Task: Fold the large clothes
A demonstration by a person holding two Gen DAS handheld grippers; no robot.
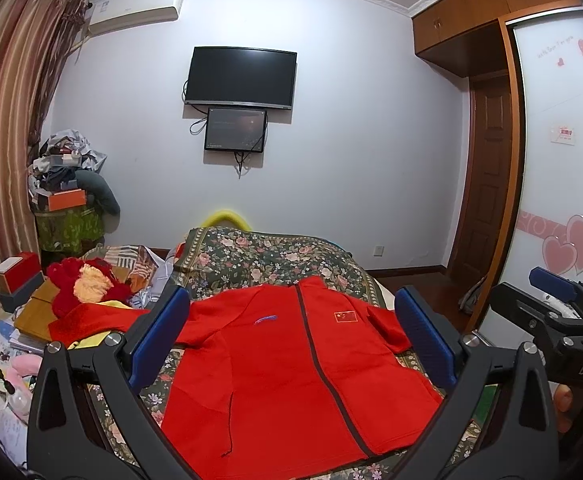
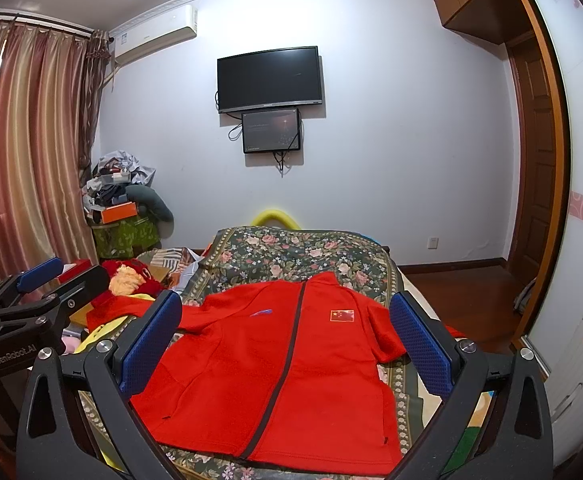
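One red jacket (image 1: 291, 368) flat, zipped, on bed (image 1: 251, 256) near edge. Left claw (image 1: 291, 340), right claw (image 2: 287, 340): wide open, empty. Folding unstarted; next likely sleeve grasp.

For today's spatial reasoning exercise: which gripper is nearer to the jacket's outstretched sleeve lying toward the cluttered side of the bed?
Left. The left gripper hovers open on the side where the outstretched sleeve lies; the right gripper hovers open farther toward the wardrobe side.

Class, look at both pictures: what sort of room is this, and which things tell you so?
Most likely a bedroom at home: a bed with a floral cover, a built-in wardrobe, and curtains.
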